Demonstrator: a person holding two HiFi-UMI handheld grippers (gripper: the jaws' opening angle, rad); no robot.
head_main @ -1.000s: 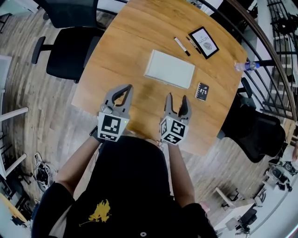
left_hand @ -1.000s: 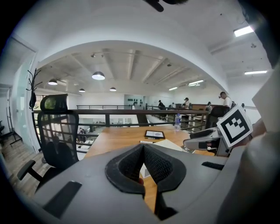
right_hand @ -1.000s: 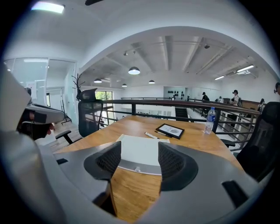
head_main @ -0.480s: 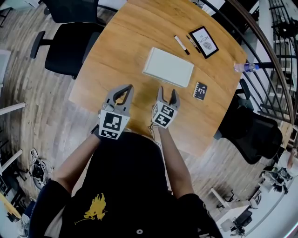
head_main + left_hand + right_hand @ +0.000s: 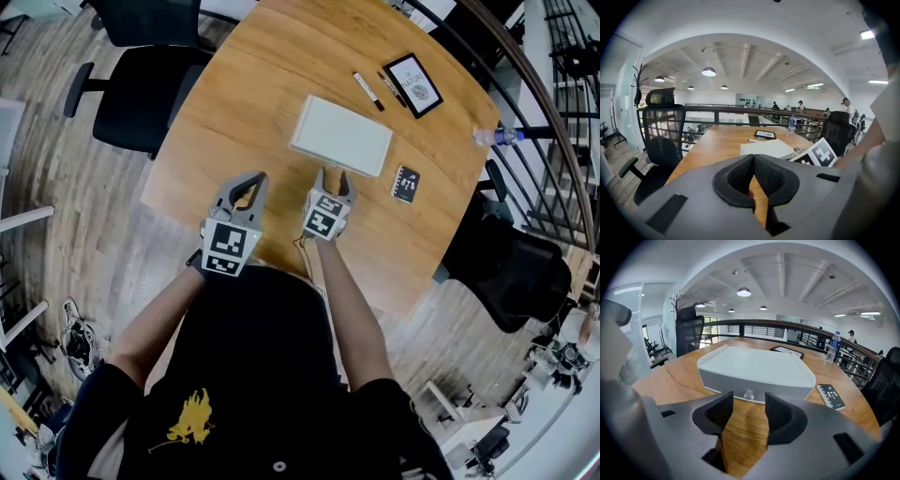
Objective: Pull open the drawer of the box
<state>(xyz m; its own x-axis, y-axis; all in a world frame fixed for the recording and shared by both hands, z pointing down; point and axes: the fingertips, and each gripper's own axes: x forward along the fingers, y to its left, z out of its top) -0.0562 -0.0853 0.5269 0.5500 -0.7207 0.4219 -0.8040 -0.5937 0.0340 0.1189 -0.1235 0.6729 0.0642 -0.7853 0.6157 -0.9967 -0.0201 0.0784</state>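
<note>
A flat white box (image 5: 342,136) lies in the middle of the round wooden table (image 5: 234,103). Its drawer front (image 5: 754,387) faces me, with a small clear knob (image 5: 749,393) at its centre. My right gripper (image 5: 332,178) hovers low just in front of that knob, and its jaws have just been closing. In the right gripper view the right gripper (image 5: 749,404) stands open with nothing between its pads. The knob lies just beyond its fingertips, apart from them. To the left, my left gripper (image 5: 253,178) hangs over bare table, shut and empty, its tips meeting in the left gripper view (image 5: 753,159).
Behind the box lie two markers (image 5: 367,92) and a framed black card (image 5: 412,84). A small black remote (image 5: 406,185) sits right of the box, and a water bottle (image 5: 494,135) rests near the railing. Office chairs stand at the left (image 5: 141,94) and right (image 5: 511,262).
My right gripper has dropped and moved forward to the box's front, and its jaws have narrowed. The left gripper has sunk a little and stays shut.
</note>
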